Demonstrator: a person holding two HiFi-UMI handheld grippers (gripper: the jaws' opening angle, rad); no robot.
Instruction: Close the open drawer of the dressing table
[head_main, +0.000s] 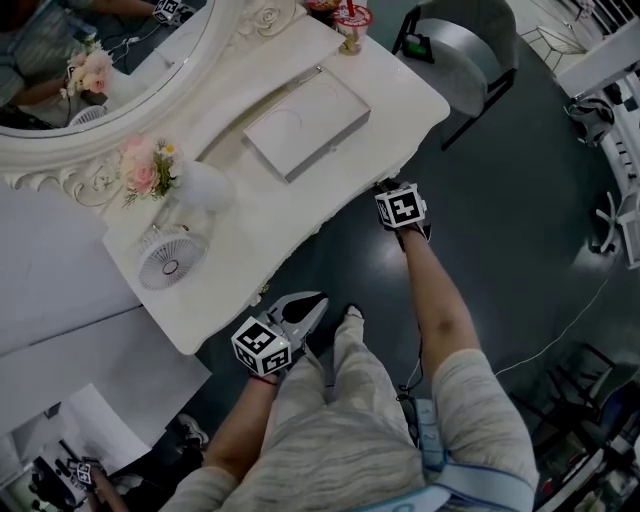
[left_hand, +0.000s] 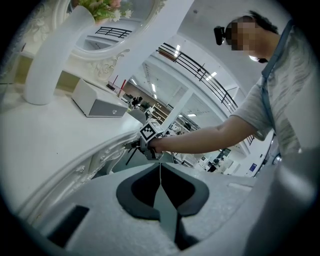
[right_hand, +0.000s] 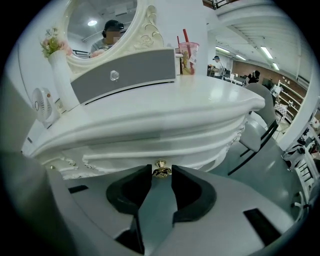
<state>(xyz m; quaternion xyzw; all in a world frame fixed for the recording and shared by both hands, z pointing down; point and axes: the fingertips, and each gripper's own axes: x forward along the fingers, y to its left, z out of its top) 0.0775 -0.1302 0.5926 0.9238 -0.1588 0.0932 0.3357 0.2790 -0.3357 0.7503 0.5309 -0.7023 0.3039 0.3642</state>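
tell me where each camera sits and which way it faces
head view: on the head, steeply down at the dressing table; arms, legs show.
left gripper view: on the left gripper, along the table edge; shut jaws, right arm, torso show.
right gripper view: on the right gripper, facing the table front; jaws on the knob.
shared: white box in all three.

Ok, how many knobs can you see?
2. A gold knob on the front of the table, between the right gripper's jaws; a clear knob on the grey box on top. More may be hidden under the edge.
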